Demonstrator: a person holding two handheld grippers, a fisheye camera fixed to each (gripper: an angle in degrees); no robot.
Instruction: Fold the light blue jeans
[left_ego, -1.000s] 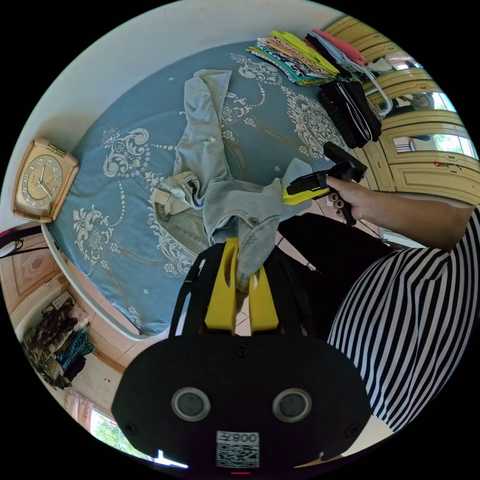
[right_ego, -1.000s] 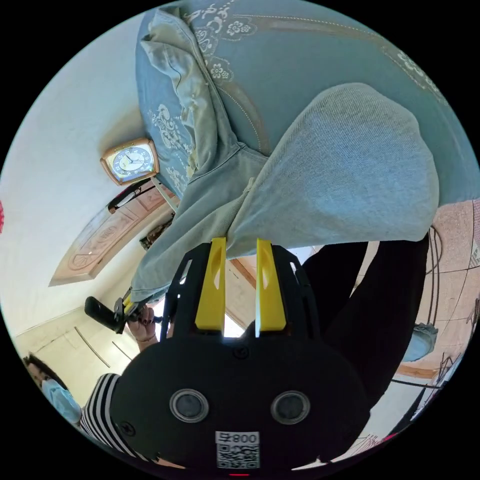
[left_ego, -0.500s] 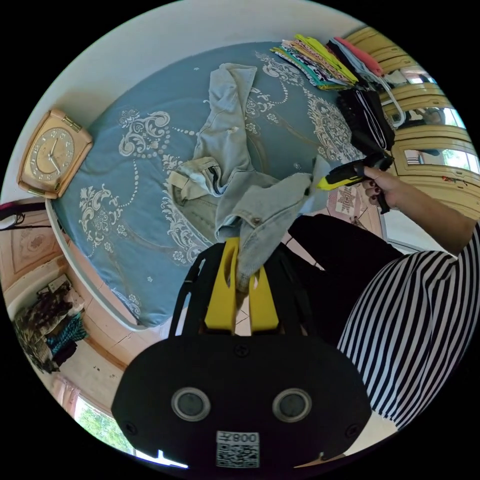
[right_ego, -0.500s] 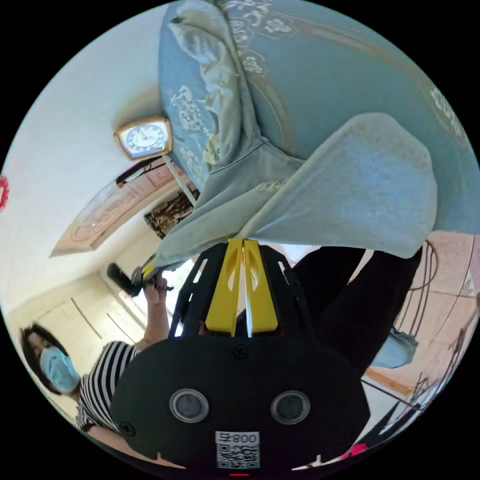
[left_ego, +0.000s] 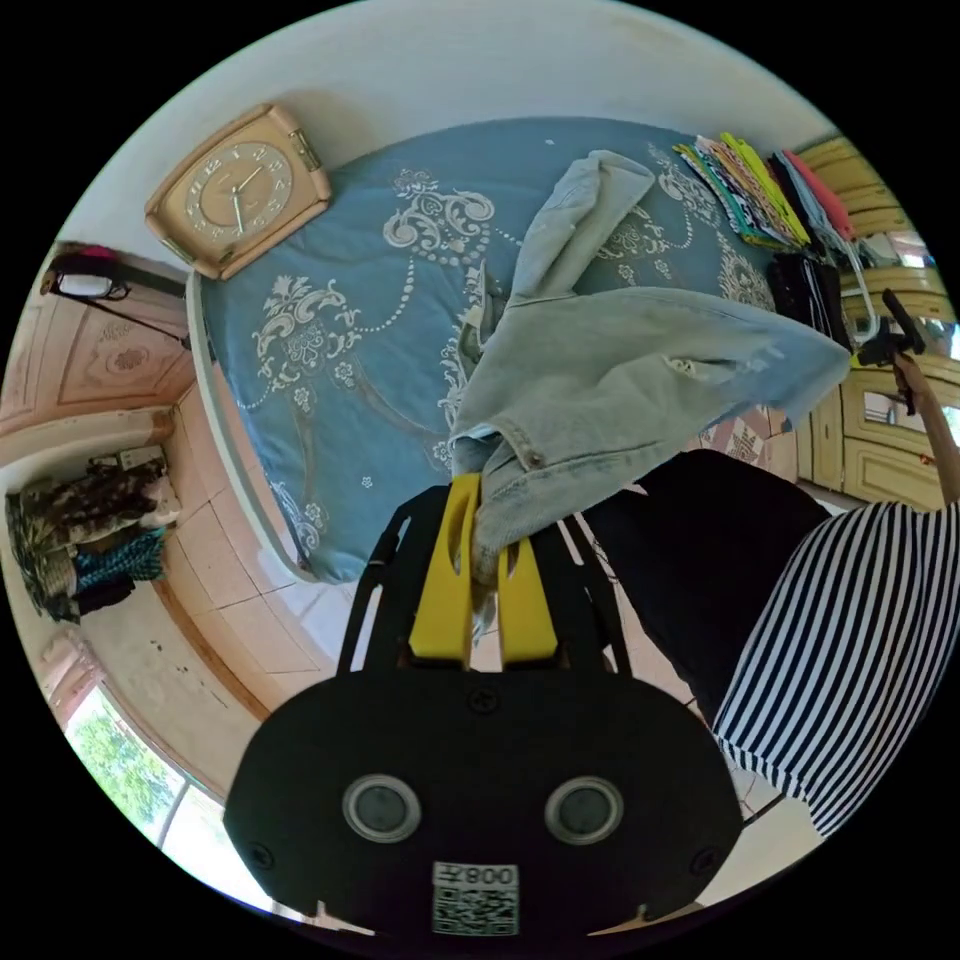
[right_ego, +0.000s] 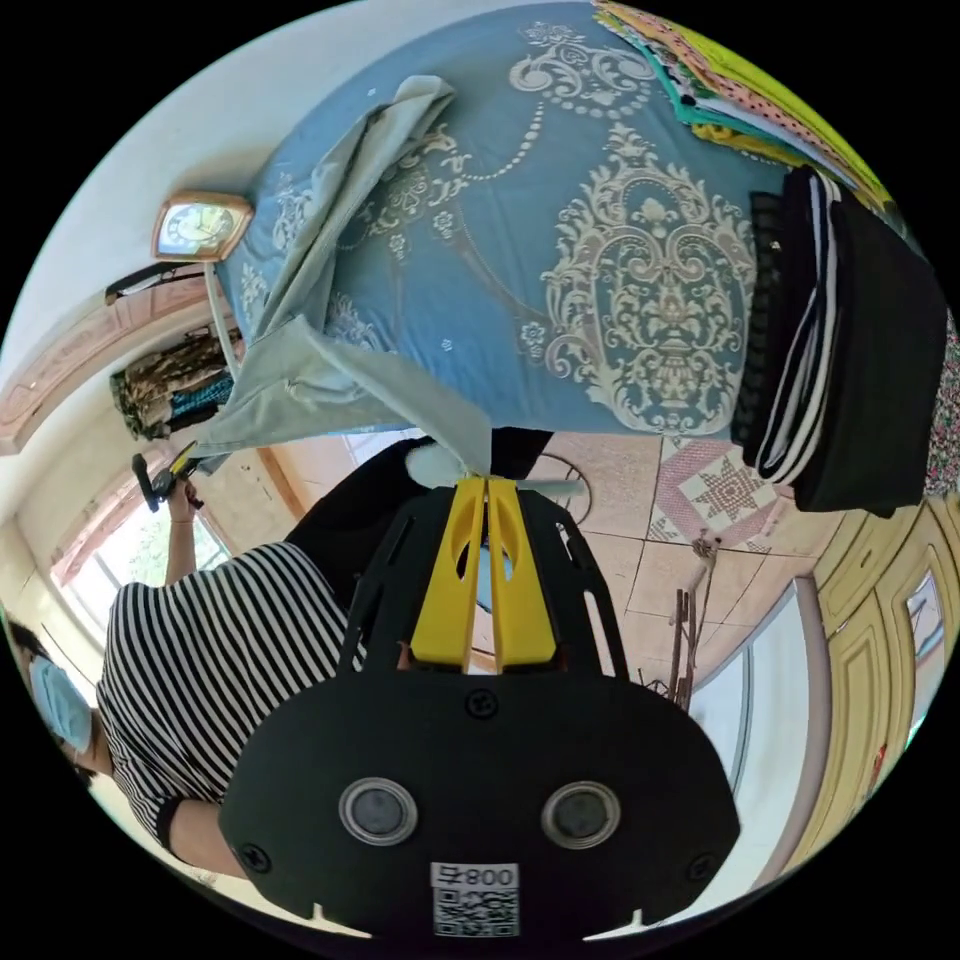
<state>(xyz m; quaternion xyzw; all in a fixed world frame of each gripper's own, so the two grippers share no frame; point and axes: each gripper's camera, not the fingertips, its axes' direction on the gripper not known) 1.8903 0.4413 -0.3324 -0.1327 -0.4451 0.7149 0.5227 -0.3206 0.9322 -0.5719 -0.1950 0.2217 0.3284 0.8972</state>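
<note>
While the left gripper (left_ego: 487, 520) clamps the jeans' (left_ego: 620, 370) waistband, the right gripper (right_ego: 486, 490) pinches the far corner, stretching them above the blue bedspread (left_ego: 330, 330). Beyond lie folded clothes (right_ego: 840, 350), a clock (left_ego: 236, 190) and the person's striped shirt (left_ego: 850, 640).

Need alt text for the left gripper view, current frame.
The left gripper is shut on the waistband of light blue jeans, lifted and stretched toward the right gripper over a blue patterned bedspread. Folded clothes lie at its far end, a square clock nearby.
</note>
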